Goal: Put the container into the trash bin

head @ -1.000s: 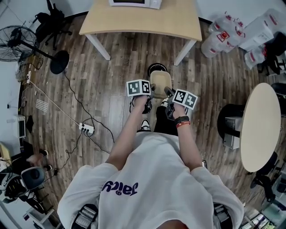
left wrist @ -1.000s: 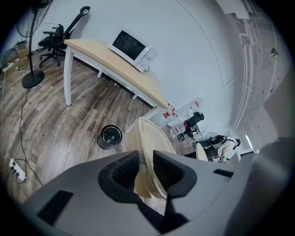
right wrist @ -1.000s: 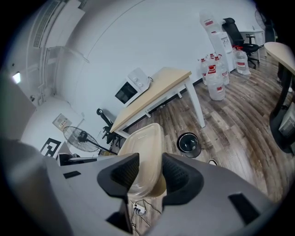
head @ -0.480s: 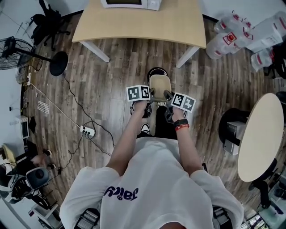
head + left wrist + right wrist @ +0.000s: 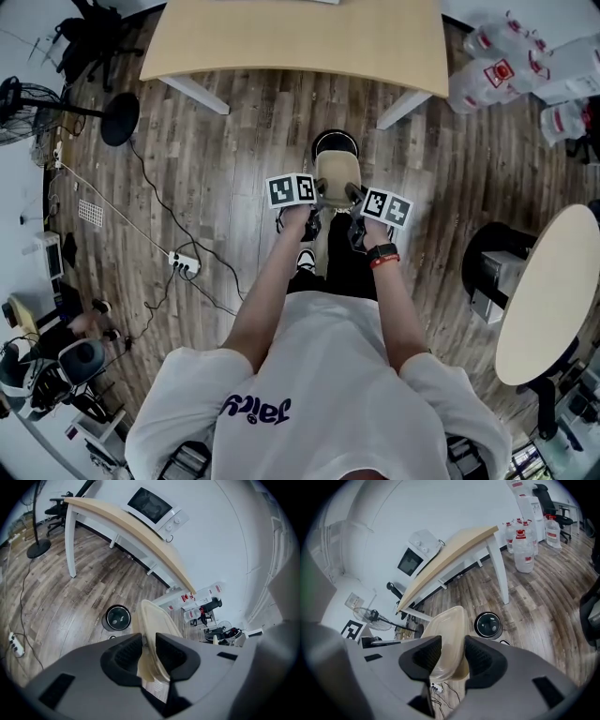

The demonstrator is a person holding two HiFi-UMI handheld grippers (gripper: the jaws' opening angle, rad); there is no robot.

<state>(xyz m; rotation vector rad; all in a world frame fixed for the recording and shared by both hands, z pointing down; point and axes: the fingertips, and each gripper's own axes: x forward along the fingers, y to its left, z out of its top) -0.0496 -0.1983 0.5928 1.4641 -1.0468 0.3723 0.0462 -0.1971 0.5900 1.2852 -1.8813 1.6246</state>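
A beige plastic container (image 5: 337, 176) hangs above the floor, held between both grippers. My left gripper (image 5: 319, 195) is shut on the container's left edge (image 5: 152, 639). My right gripper (image 5: 354, 195) is shut on its right edge (image 5: 447, 641). The small round black trash bin (image 5: 335, 144) stands open on the wood floor just beyond the container, seen as a dark ring as the trash bin (image 5: 116, 618) in the left gripper view and the trash bin (image 5: 488, 625) in the right gripper view.
A light wooden table (image 5: 300, 42) with white legs stands beyond the bin, with a microwave (image 5: 152, 506) on it. Large water bottles (image 5: 525, 61) lie at the far right. A round table (image 5: 548, 281), a fan stand (image 5: 117, 117) and a power strip with cable (image 5: 183, 265) surround me.
Both grippers have carried the container forward and lower, closer to the trash bin. The grip on it looks the same.
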